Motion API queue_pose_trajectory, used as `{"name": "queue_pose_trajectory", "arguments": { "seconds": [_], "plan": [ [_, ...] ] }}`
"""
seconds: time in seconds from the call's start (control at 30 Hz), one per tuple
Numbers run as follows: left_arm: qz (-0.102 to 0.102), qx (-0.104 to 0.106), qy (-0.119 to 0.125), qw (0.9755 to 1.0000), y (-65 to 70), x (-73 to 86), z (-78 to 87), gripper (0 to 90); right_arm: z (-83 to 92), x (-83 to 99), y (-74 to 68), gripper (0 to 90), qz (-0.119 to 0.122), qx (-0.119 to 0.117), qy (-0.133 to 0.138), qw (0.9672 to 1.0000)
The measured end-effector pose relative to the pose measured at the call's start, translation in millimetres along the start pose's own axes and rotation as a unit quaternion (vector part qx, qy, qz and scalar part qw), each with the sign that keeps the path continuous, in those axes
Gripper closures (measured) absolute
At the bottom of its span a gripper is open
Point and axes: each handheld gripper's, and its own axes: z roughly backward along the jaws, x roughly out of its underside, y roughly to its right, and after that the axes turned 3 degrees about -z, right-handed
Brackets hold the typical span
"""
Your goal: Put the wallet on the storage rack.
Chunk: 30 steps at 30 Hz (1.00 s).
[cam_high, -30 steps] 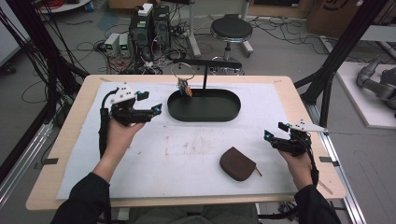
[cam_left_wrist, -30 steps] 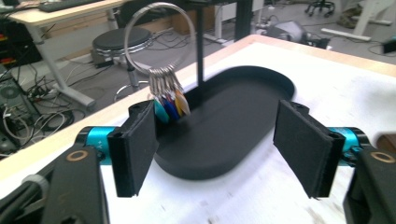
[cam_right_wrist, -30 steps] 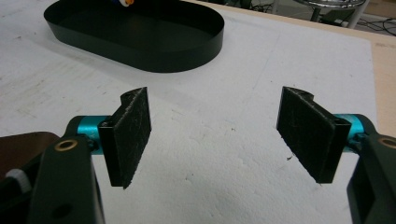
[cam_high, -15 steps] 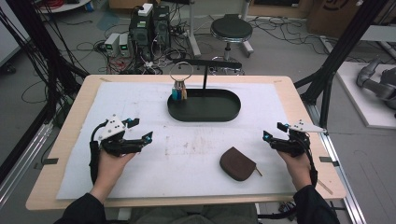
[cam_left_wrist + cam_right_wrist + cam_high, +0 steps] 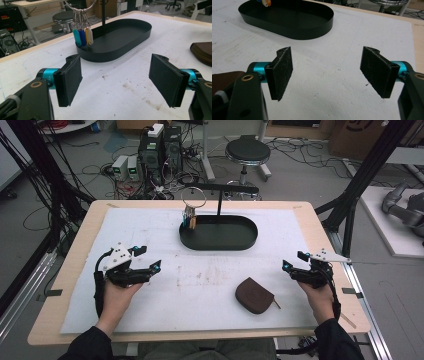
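The counter (image 5: 150,227) fills the middle of the high view, the black oval tray (image 5: 218,241) at its upper centre, and the key ring (image 5: 192,210) already hangs on the stand above the tray's left end, so hanging looks done. The brown pouch (image 5: 254,295) lies untouched at lower right. Left hand-held gripper (image 5: 150,267) and right hand-held gripper (image 5: 292,265) are both spread, empty. The left gripper view alone shows the coloured tags (image 5: 83,37)

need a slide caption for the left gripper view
Open left hand-held gripper faces a key ring with coloured tags hanging over the end of a black oval tray.
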Motion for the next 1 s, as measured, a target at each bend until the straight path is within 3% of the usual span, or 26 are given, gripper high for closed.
{"name": "queue_pose_trajectory", "arguments": {
  "seconds": [0.4,0.6,0.8,1.0],
  "plan": [
    [0.003,-0.007,0.0,1.0,-3.5,-0.5,-1.6,26.3,11.1,1.8,-12.4,26.7,0.016,-0.02,0.004,0.9997],
    [0.005,-0.008,-0.003,1.0,-4.9,0.6,-1.2,26.3,20.1,8.5,-30.5,26.7,0.03,-0.05,-0.004,0.9983],
    [0.01,-0.011,-0.001,0.9999,-6.2,1.5,0.7,26.3,24.8,16.2,-40.4,26.8,0.025,-0.071,-0.02,0.997],
    [0.013,-0.01,-0.004,0.9999,-5.1,1.9,-0.9,26.3,27.7,21.9,-48.6,35.1,0.033,-0.088,-0.029,0.9952]
  ]
}}
